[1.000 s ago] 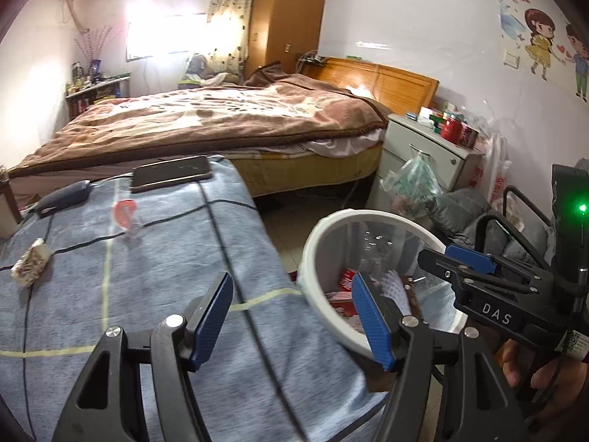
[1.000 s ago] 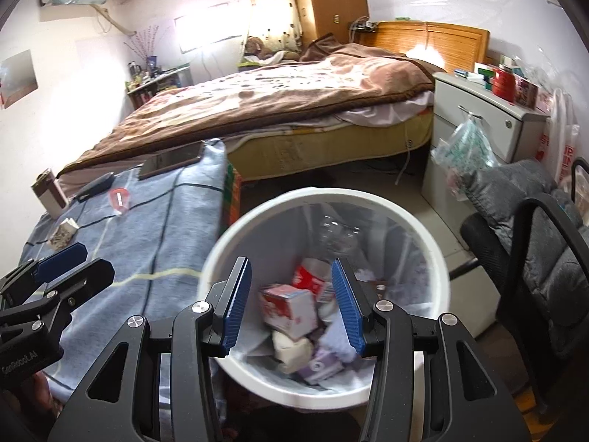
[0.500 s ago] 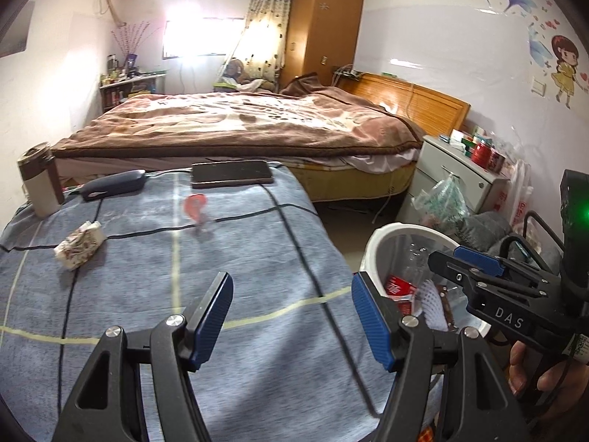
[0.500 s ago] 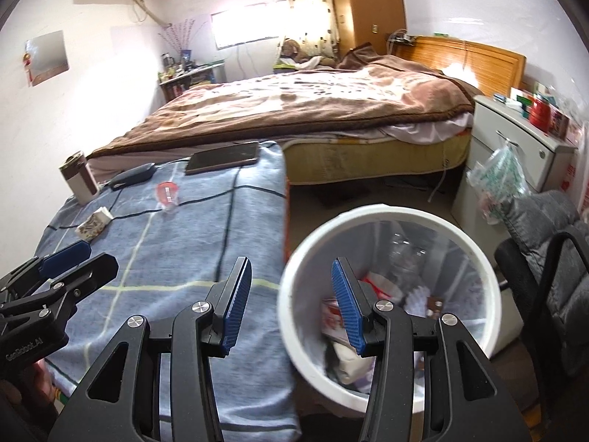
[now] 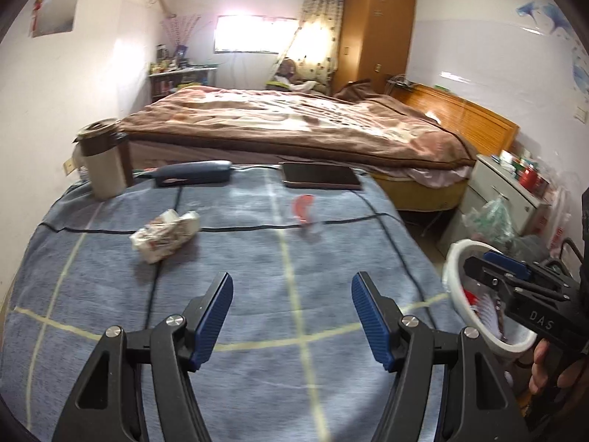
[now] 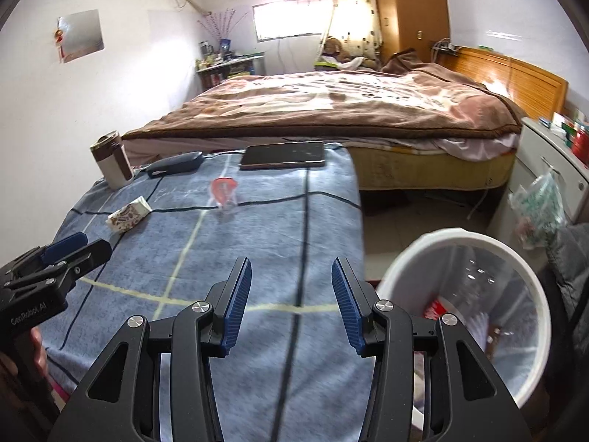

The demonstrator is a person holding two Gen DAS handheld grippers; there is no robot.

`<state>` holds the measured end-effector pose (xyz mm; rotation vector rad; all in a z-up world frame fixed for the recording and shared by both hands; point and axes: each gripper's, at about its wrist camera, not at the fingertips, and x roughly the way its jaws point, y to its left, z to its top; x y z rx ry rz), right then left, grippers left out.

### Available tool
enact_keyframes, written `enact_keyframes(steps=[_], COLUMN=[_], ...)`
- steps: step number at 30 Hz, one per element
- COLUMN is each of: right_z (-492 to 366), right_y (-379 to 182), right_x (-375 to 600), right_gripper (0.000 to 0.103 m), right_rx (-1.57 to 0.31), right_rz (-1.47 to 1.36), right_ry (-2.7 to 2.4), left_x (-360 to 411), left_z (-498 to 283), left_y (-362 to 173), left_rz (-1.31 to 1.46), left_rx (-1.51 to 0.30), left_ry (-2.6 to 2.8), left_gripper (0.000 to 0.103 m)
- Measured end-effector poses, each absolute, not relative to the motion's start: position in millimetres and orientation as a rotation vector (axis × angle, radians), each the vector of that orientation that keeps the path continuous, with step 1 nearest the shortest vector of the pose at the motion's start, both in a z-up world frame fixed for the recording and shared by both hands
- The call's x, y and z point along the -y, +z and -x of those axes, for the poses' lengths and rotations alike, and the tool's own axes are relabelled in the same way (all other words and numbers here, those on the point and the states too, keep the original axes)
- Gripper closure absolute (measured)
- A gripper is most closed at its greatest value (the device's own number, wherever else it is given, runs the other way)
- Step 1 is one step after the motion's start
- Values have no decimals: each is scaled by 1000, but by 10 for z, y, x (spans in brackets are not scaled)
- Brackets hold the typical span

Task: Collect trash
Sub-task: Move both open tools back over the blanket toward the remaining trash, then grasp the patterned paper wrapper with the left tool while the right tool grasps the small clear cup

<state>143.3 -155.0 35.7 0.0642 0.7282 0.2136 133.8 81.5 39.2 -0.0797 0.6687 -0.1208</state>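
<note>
Left wrist view: the left claw (image 5: 291, 315) gapes empty over the woven blue checked bench (image 5: 110, 294); a crumpled wrapper (image 5: 165, 235) lies ahead, no longer at the far left. Right wrist view: the right claw (image 6: 291, 304), empty and apart, has left the round white bin (image 6: 530, 280), now on the right.

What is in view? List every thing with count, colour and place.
crumpled wrapper: one, white with print, left on the blue cloth
cup: one, clear with red lid, mid cloth
phone: one, dark, far edge of cloth
case: one, dark blue, left of phone
mug: one, beige and brown, far left corner
bin: one, white, on the floor right of the cloth, trash inside
bed: one, brown blanket, behind
left gripper: black, blue pads, open, empty
right gripper: same, open, empty
</note>
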Motion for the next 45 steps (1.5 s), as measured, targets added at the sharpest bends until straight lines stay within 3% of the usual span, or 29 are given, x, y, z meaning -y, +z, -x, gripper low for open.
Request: enact_keyframes(steps=[22,28,45], right_z=[-2201,-2414,-2821], right_y=[197,74,-165], right_x=[802,720,437], right_gripper=[55,46,45], right_rx=[-793,-815,-886], right_rz=[-4,-6,96], right_ry=[330,326,355], left_x=[-1877,-1961,-1972], left_z=[-1847,-2089,-2584], left_y=[197,68,-193], left_rz=[80,53,20], left_rx=[-725,-756,-842], left_ry=[48,48,-5], left_gripper=[31,31,29])
